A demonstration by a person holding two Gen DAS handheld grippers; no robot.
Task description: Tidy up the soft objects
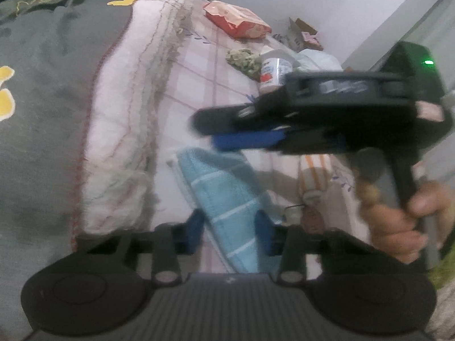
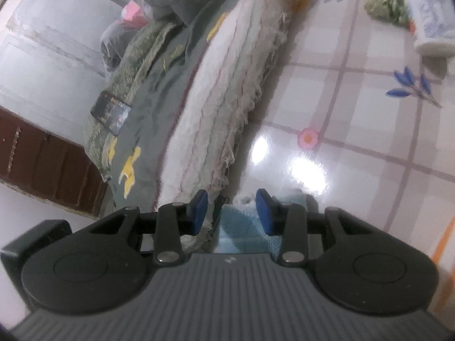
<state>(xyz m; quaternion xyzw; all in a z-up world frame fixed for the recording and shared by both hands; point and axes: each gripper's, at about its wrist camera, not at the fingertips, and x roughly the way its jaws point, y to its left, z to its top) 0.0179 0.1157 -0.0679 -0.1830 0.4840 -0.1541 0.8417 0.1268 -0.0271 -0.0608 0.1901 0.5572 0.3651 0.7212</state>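
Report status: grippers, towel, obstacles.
Left gripper straddles the blue towel, grip unclear. Right gripper over the towel's other end, grip unclear. Folded blankets close alongside; bottle farther off.

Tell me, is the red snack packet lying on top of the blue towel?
No. The red snack packet lies far back on the checked cloth, well apart from the blue towel.

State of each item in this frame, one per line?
blue towel: folded, lying between the left gripper's fingers
left gripper: around the towel, grip unclear
right gripper: over the towel's end, grip unclear
white blanket: folded, on the stack
red packet: lying flat
bottle: on its side
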